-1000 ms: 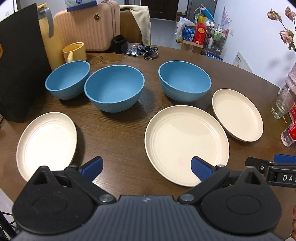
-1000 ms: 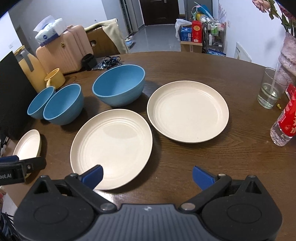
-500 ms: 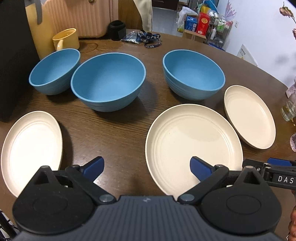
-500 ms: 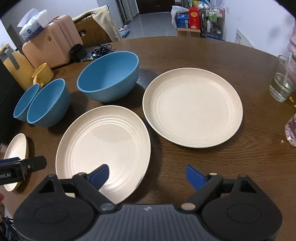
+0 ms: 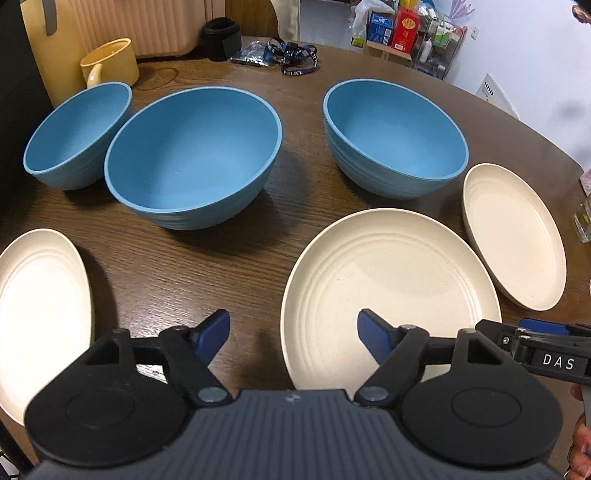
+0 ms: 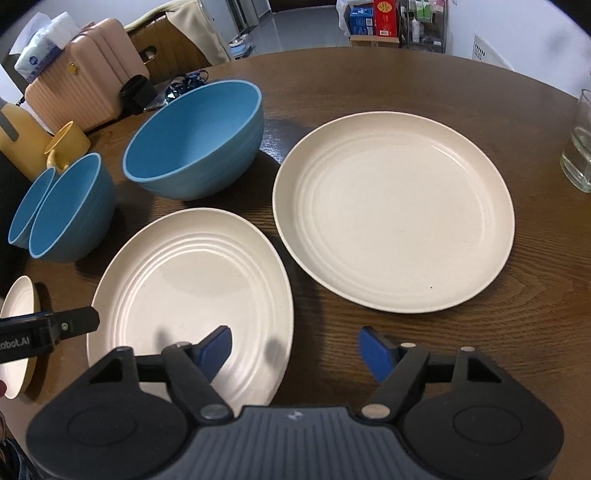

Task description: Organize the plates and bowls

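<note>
Plates, cream, ribbed: middle plate (image 5: pixel 388 280) nearest both grippers, flat on round wooden table (image 5: pixel 229 266); right plate (image 6: pixel 395 210) just beside it, rims close but apart; small left plate (image 5: pixel 40 310) at table's near left edge, well apart from the others.

Bowls, blue, upright, in a row behind the plates: small bowl (image 5: pixel 77 136) touching or nearly touching middle bowl (image 5: pixel 192 155), contact not determinable; right bowl (image 5: pixel 391 140) apart from those two, just behind middle plate and right plate.

Left gripper (image 5: pixel 293 334): jaws apart, having just been closing, nothing between them; angled down over near left rim of middle plate, one blue fingertip (image 5: pixel 373 338) over the plate, the other over bare wood.

Right gripper (image 6: pixel 295 349): jaws apart, likewise just been closing, nothing gripped; straddling near right rim of middle plate, left fingertip (image 6: pixel 216 349) over the plate, right one over bare table.

Surroundings: yellow mug (image 5: pixel 110 62) behind small bowl; lanyard (image 5: pixel 291 61) and black pouch (image 5: pixel 218 38) at far edge; glass of water (image 6: pixel 578 147) right of right plate; pink suitcase (image 6: pixel 85 70) with tissue pack (image 6: pixel 40 48) beyond table; shelf of boxes (image 5: pixel 399 29) by wall.

Obstructions: none on the plates; each gripper's arm edges into the other's view.
</note>
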`<state>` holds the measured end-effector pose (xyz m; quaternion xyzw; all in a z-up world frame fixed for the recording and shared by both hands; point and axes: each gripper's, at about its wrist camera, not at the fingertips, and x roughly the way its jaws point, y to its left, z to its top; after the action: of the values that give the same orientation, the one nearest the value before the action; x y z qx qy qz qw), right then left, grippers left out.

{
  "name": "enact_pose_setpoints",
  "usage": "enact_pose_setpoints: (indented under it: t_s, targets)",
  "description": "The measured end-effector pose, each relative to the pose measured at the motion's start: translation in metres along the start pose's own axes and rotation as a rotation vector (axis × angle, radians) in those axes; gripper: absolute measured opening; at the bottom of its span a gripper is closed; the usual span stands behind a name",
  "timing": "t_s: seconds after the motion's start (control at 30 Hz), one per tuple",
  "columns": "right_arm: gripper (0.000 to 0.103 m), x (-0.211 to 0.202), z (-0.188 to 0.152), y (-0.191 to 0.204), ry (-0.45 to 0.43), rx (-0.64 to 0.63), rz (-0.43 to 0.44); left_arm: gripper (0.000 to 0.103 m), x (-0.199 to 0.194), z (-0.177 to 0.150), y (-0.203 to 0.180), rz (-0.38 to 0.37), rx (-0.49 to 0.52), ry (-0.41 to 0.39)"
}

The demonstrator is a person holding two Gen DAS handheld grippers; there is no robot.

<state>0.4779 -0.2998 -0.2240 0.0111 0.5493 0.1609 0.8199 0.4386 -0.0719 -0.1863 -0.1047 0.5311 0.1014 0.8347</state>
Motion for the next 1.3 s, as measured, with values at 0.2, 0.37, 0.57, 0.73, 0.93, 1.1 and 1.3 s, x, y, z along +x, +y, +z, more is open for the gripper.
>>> enact_pose_setpoints:
  t_s: [0.2, 0.37, 0.57, 0.73, 0.93, 1.1, 1.3]
  targets:
    - [0.061, 0.008, 0.004, 0.0, 0.013, 0.001, 0.019, 0.069, 0.011, 0.006, 0.001, -0.008, -0.01, 0.021]
    - [0.055, 0.012, 0.007, 0.001, 0.024, 0.004, 0.034, 0.061, 0.016, 0.008, 0.001, -0.019, -0.018, 0.037]
    - [0.043, 0.018, 0.01, 0.0, 0.045, 0.004, 0.041, 0.049, 0.023, 0.008, 0.001, -0.03, -0.028, 0.058]
    - [0.033, 0.02, 0.012, -0.001, 0.055, 0.007, 0.051, 0.038, 0.026, 0.009, 0.002, -0.042, -0.037, 0.073]
    - [0.023, 0.023, 0.015, -0.002, 0.083, 0.013, 0.06, 0.029, 0.03, 0.013, 0.004, -0.044, -0.044, 0.108]
    - [0.016, 0.024, 0.017, -0.001, 0.108, 0.015, 0.06, 0.023, 0.036, 0.017, 0.007, -0.046, -0.061, 0.141]
    - [0.013, 0.026, 0.019, -0.002, 0.124, 0.029, 0.072, 0.018, 0.04, 0.02, 0.011, -0.049, -0.076, 0.17]
